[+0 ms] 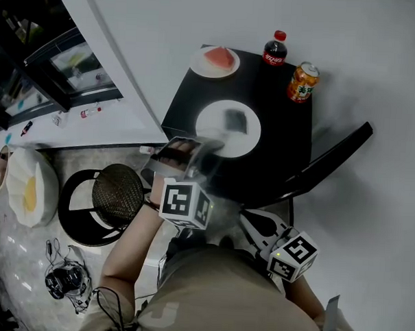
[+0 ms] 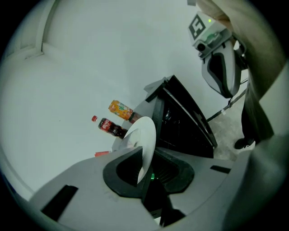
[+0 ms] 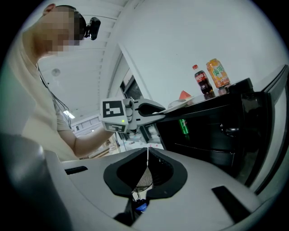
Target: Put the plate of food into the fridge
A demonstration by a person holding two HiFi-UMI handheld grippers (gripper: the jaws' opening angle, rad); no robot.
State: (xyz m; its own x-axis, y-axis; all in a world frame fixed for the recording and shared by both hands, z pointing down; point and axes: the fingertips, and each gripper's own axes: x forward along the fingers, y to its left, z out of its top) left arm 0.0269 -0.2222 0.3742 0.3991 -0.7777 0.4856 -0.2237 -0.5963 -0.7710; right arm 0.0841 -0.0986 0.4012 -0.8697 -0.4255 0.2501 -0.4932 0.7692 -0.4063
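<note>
The left gripper [image 2: 144,154] is closed on the near rim of the white plate [image 1: 213,124], and in the left gripper view this rim stands thin and edge-on between the two jaws. The plate is in the centre of the head view, on the black top of the fridge [image 1: 281,134], near its left front edge; I cannot tell if it is lifted. A dark piece of food [image 1: 235,121] lies on it. Behind it, at the upper part of the frame, there is a second plate [image 1: 203,68] with a red slice [image 1: 220,58], then a cola bottle [image 1: 275,50] and an orange can [image 1: 303,82] to the right. The fridge door [image 1: 335,154] stands open at the right. The right gripper [image 3: 147,155] is low at the lower right of the head view, its jaws pressed together with nothing between them.
</note>
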